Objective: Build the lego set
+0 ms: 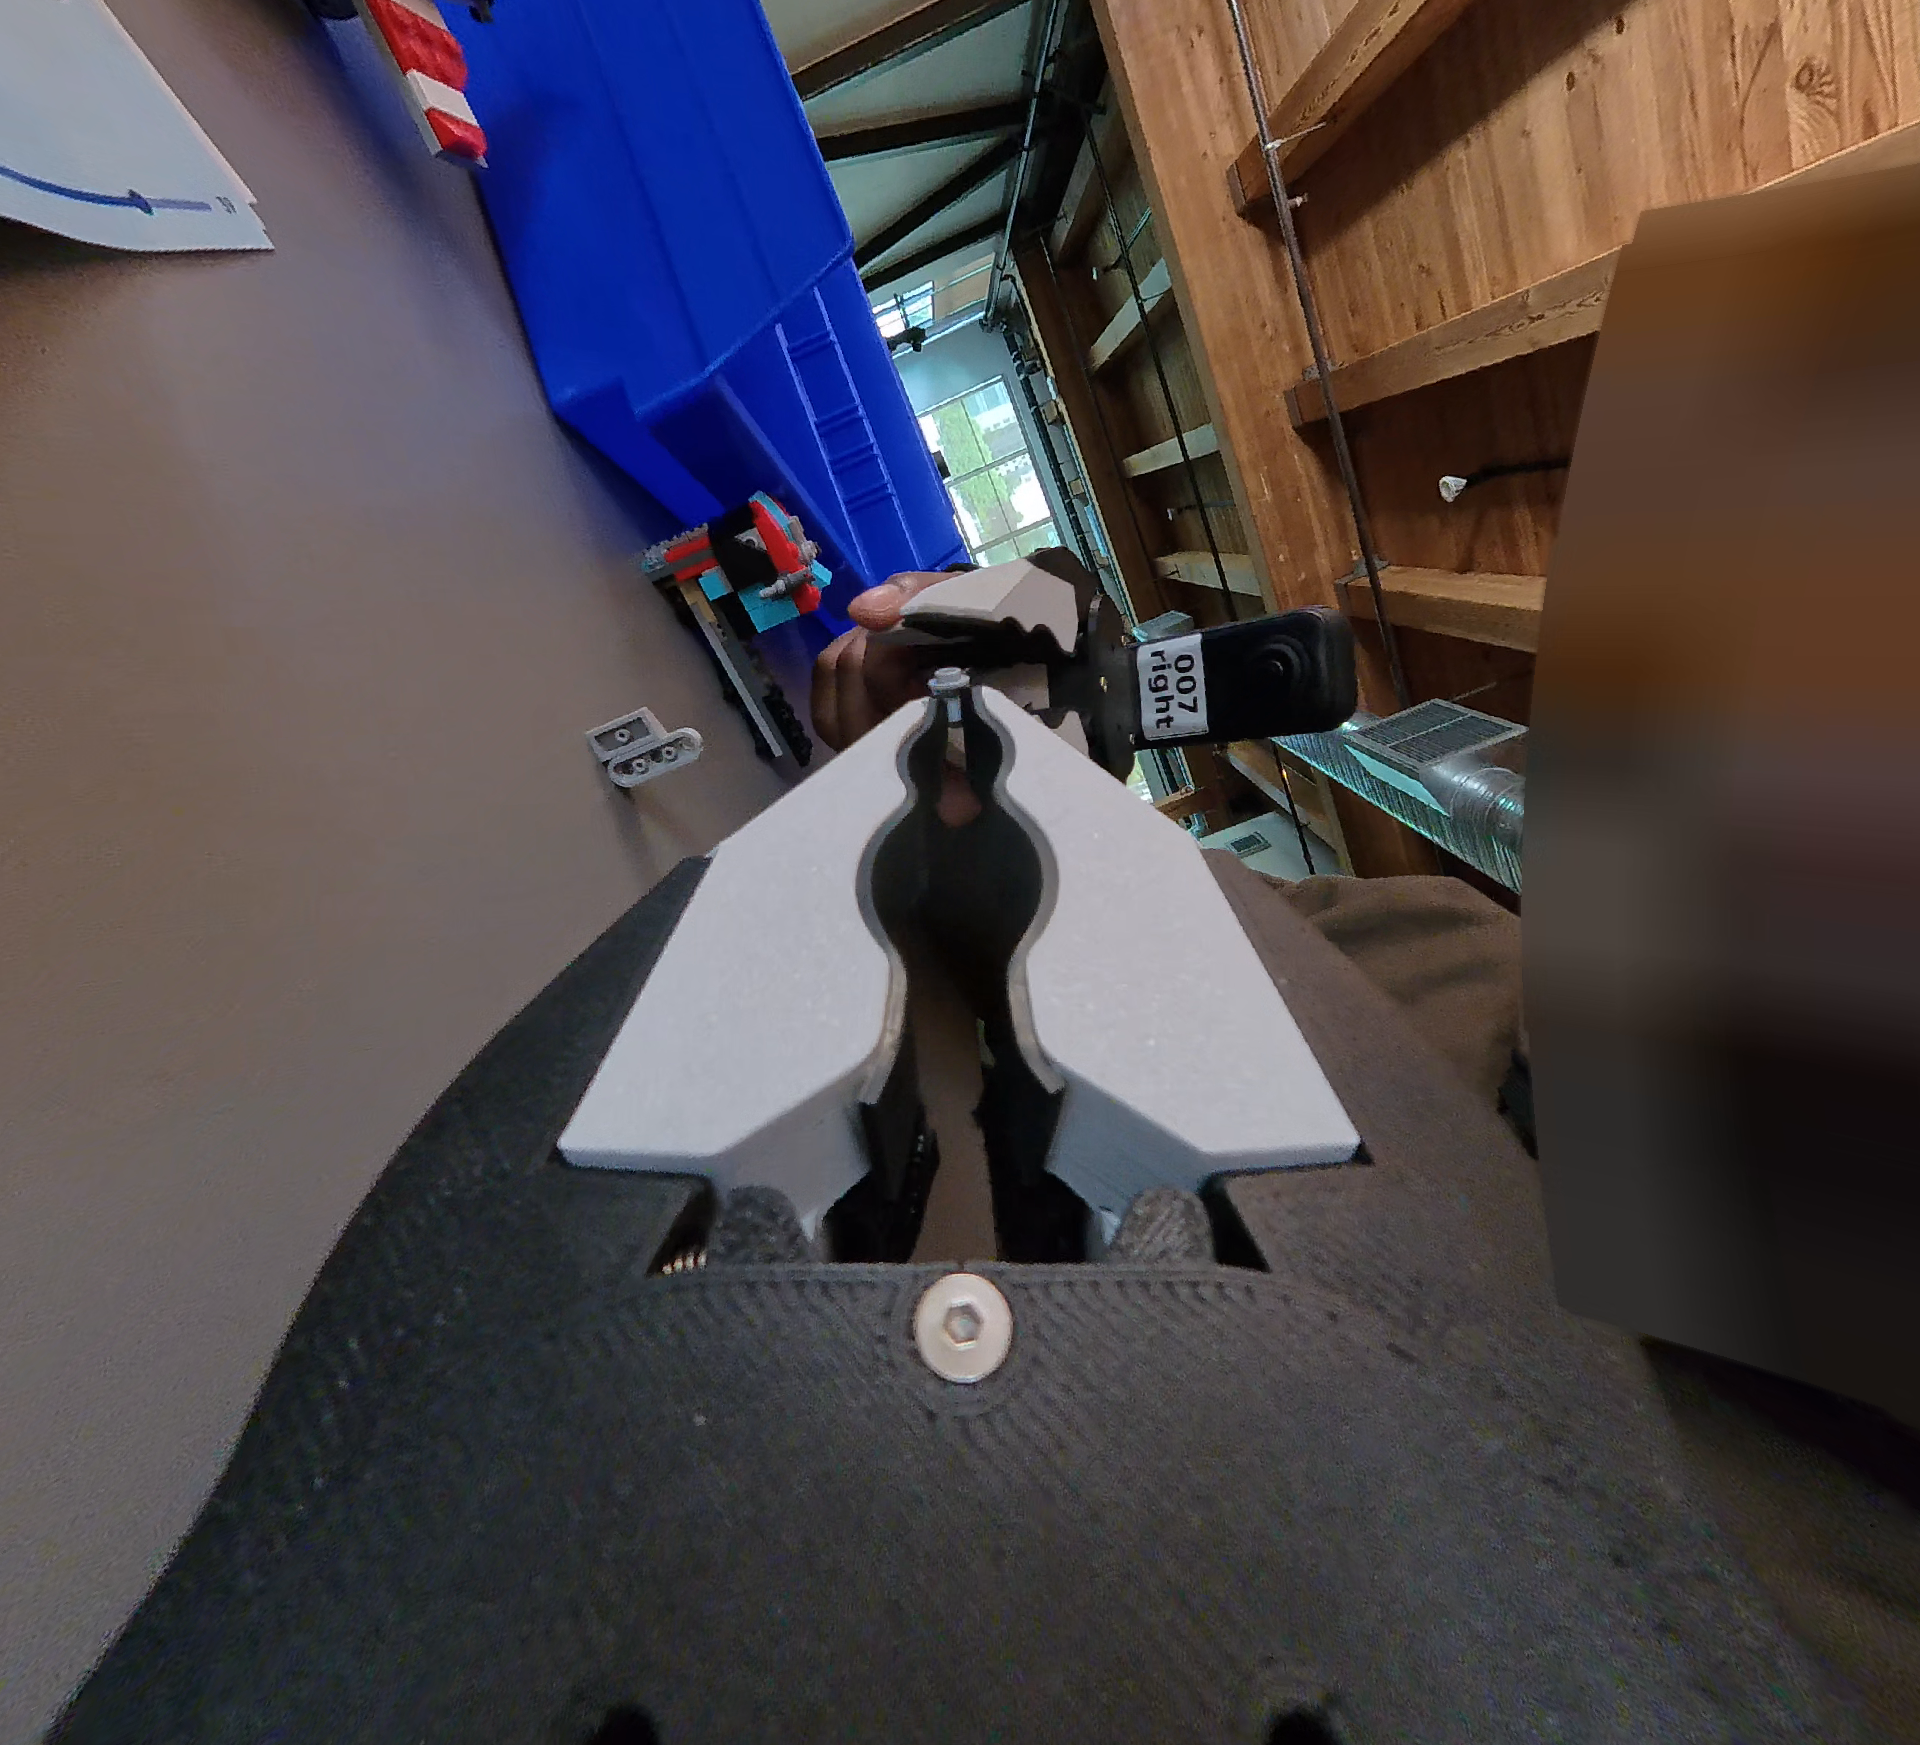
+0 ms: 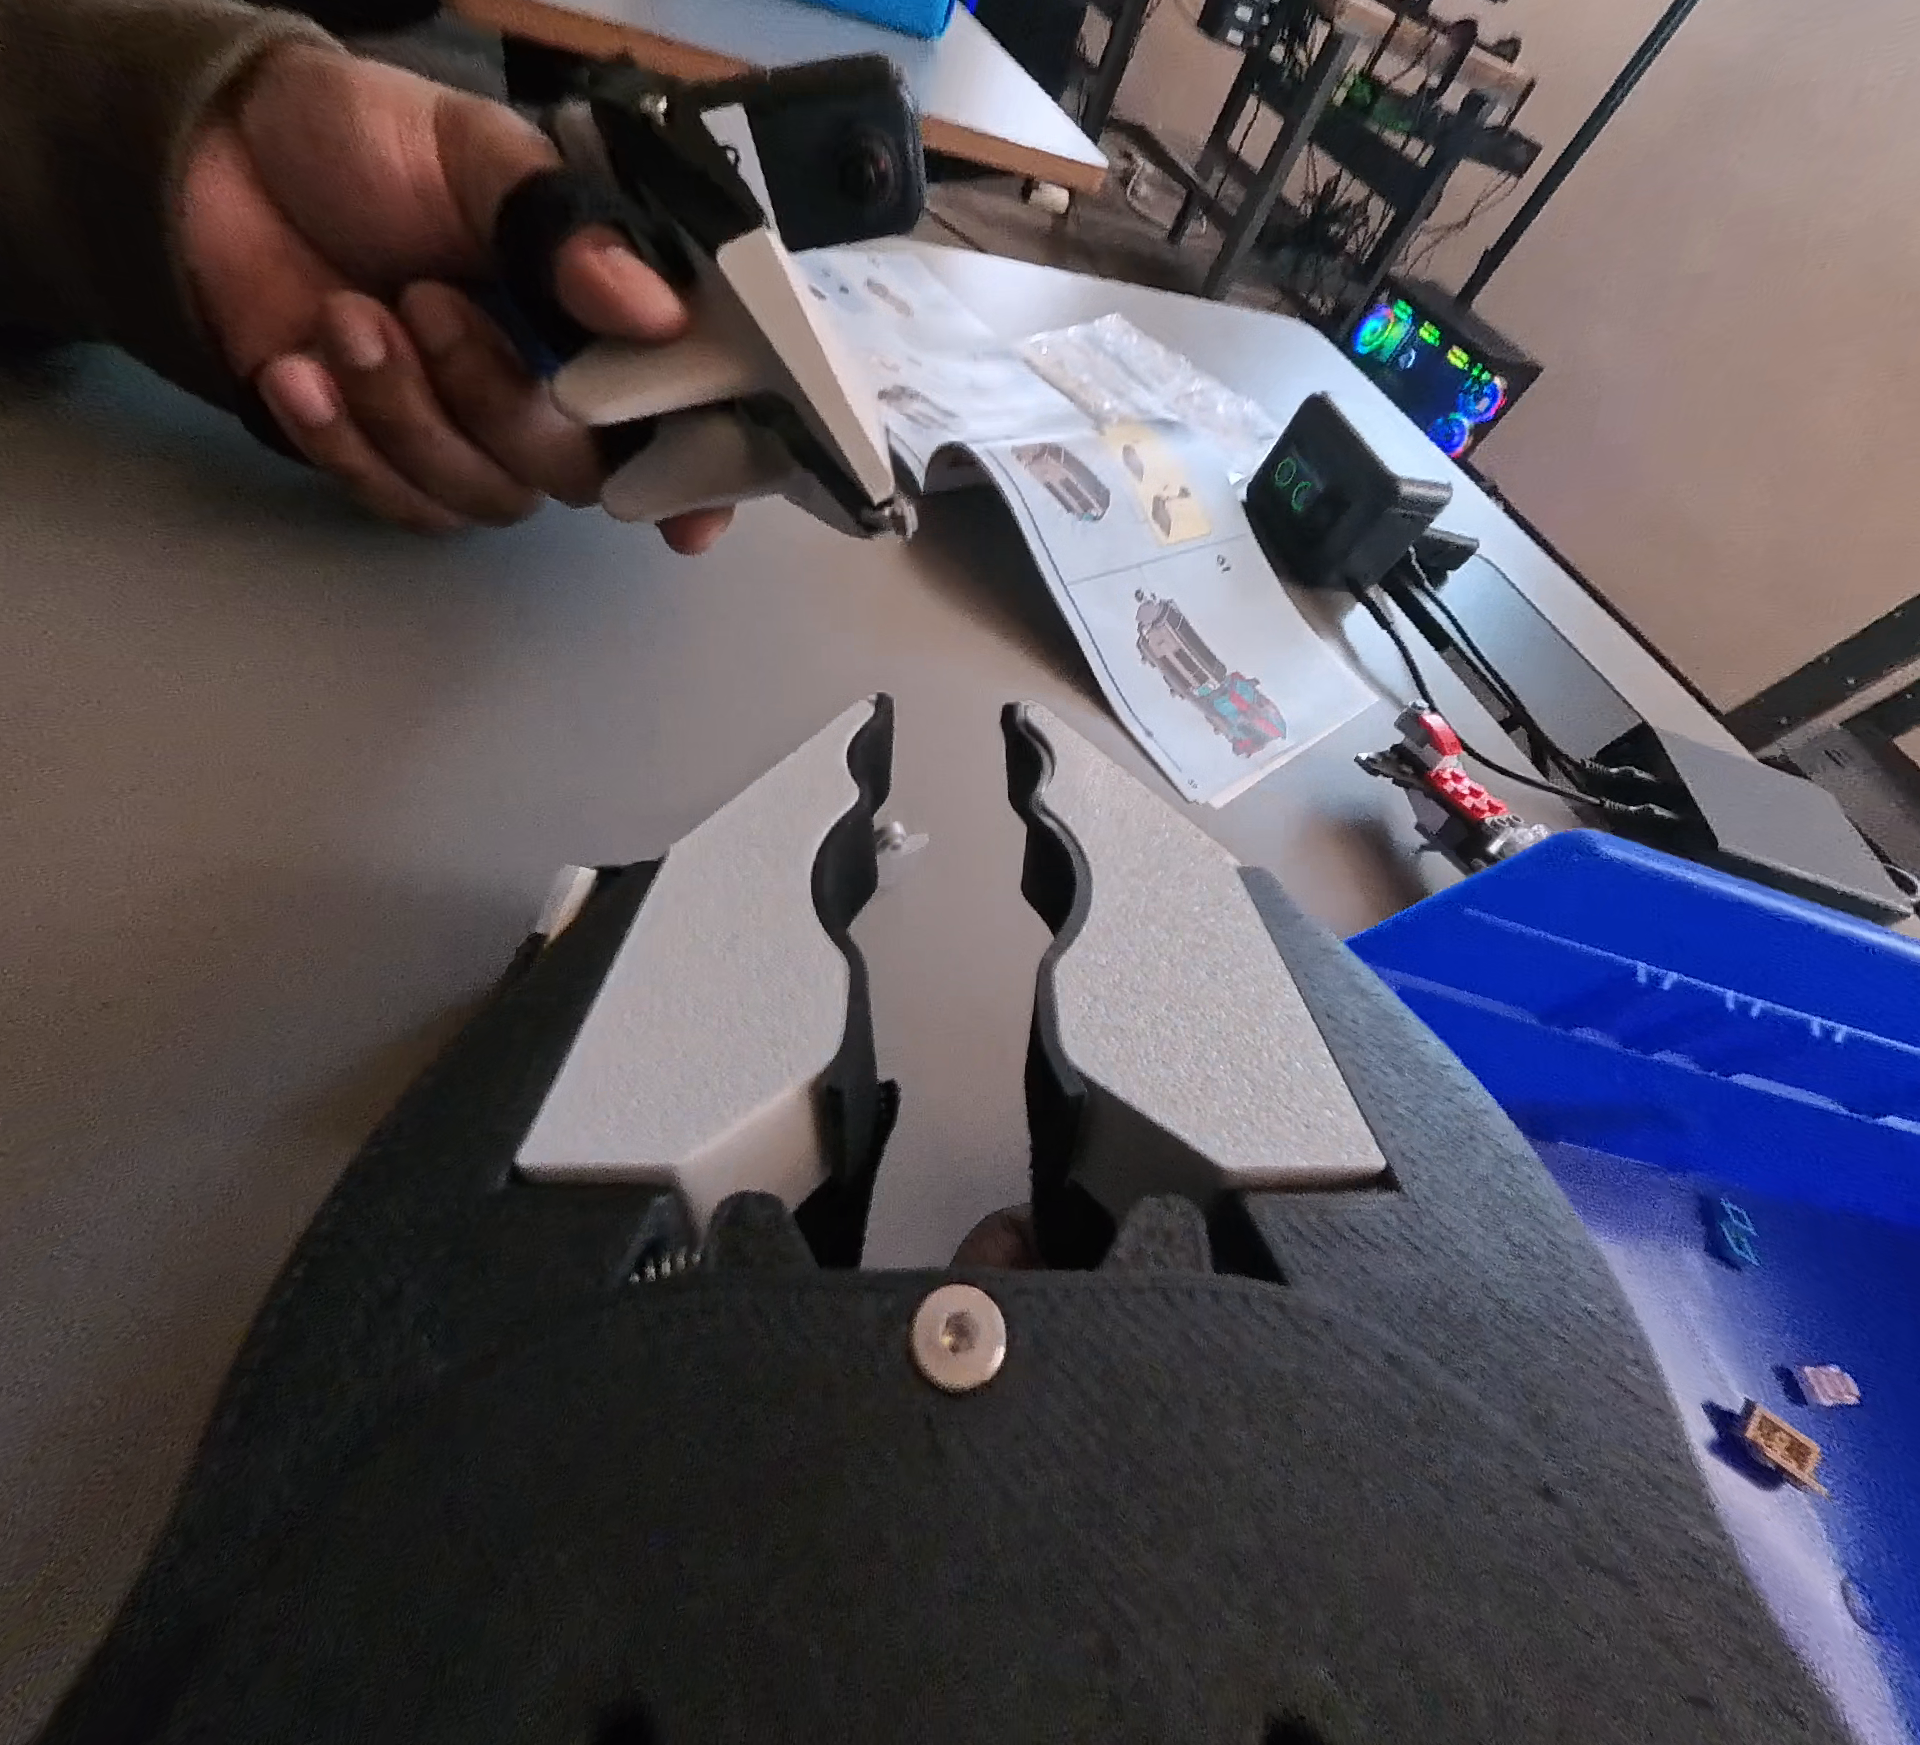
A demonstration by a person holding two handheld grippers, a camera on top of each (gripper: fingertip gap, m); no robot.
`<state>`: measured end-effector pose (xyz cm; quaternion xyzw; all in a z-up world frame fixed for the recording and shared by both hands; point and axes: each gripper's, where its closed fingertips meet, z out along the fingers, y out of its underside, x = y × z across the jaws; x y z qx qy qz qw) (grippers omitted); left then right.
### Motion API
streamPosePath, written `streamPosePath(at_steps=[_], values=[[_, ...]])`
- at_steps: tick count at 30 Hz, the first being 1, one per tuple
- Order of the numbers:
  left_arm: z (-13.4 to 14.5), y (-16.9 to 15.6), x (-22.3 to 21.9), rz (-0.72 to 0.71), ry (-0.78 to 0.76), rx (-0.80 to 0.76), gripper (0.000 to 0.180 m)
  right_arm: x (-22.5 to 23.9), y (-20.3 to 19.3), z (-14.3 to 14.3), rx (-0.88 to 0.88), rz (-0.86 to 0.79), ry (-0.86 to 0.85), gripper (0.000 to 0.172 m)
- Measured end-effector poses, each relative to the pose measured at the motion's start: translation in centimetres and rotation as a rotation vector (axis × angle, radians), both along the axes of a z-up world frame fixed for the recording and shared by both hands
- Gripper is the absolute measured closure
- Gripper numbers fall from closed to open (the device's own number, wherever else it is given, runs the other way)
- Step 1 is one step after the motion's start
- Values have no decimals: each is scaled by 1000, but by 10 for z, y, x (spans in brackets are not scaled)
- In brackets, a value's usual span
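Left wrist view, fingers (image 1: 948, 708) pinching small grey pin (image 1: 947, 683) (flanged head), right fingers (image 2: 945, 724) apart, bare.

Left wrist view: mounted just behind the left tongs (image 1: 948, 708), rolled sideways so the table (image 1: 312, 656) stands along the left edge and the wooden ceiling fills the right; aimed along the table toward the blue bin (image 1: 644, 241), close to the tips and facing the right tongs (image 1: 914, 620) head-on just beyond them. Right wrist view: mounted behind the right tongs (image 2: 945, 719), raised above the table (image 2: 312, 708) and tilted down across it, with the left tongs (image 2: 883, 516) near, upper left. Shared ground: table, blue bin (image 2: 1662, 1020), open booklet (image 2: 1195, 635), each other's tongs.
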<state>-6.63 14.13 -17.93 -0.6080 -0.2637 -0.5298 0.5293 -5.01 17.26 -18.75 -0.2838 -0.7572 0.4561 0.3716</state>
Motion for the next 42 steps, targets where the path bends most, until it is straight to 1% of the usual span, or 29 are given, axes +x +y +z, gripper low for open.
streamPosePath(at_steps=[9,17,23,37,42], values=[[-3,3,2,20,-23,-10,177,3,-4,7,-43,28,63,150],[-4,3,-2,32,-68,-5,177,1,2,9,-76,12,69,150],[-3,2,-1,30,-72,-3,177,2,4,11,-75,7,81,151],[-3,2,-3,40,-73,-3,177,1,18,14,-112,-38,97,152],[-3,2,-6,53,-83,-1,177,-1,27,20,-169,-70,111,152]])
